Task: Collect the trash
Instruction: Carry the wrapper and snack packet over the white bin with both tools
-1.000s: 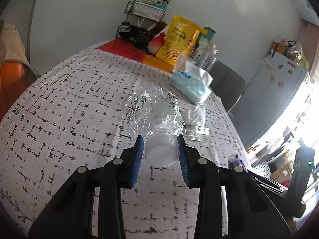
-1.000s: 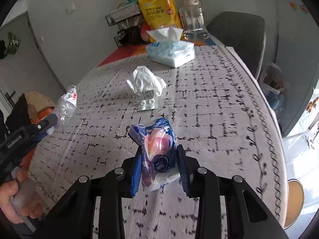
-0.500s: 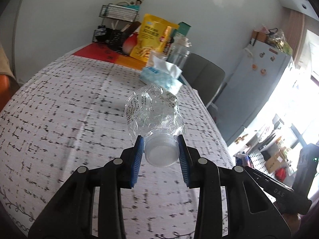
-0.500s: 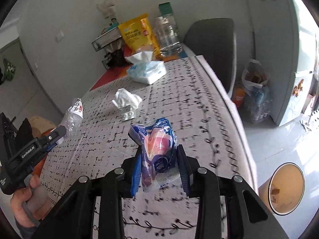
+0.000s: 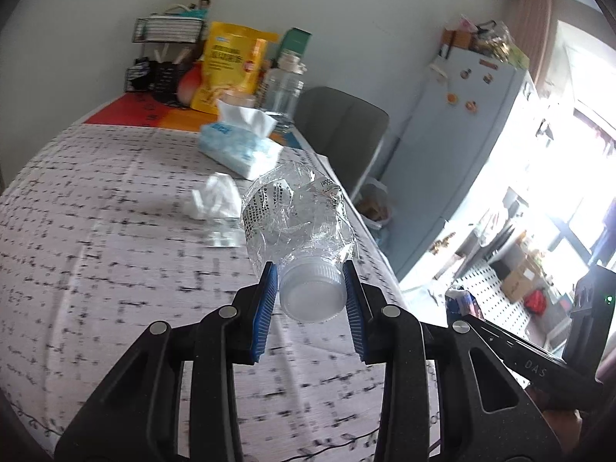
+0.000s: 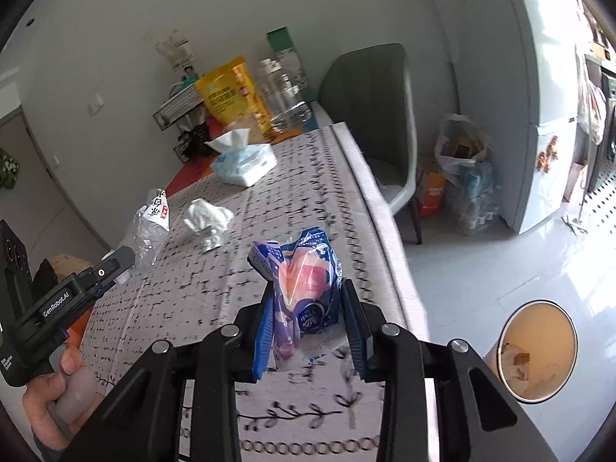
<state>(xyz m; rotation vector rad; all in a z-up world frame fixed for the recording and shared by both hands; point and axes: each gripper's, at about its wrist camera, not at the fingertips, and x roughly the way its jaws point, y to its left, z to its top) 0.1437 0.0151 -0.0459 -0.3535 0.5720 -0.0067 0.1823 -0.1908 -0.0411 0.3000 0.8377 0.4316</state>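
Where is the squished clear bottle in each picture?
Left wrist view: the crushed bottle sits in the middle, its white cap pinched by the left gripper.
Right wrist view: the same bottle is at the left edge, sticking out of that gripper.
Shared landmark: the blue tissue pack on the table.

one crushed bottle (image 5: 296,215), one snack wrapper (image 6: 304,281), one crumpled tissue (image 6: 208,213), one tissue pack (image 6: 244,163); one bin (image 6: 539,350)

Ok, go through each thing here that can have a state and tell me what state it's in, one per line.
Left gripper: shut on the crushed bottle.
Crushed bottle: crumpled, capped, held off the table.
Right gripper: shut on the snack wrapper.
Snack wrapper: crumpled, held.
Tissue pack: open, a tissue sticking out.
Trash bin: open, trash inside.
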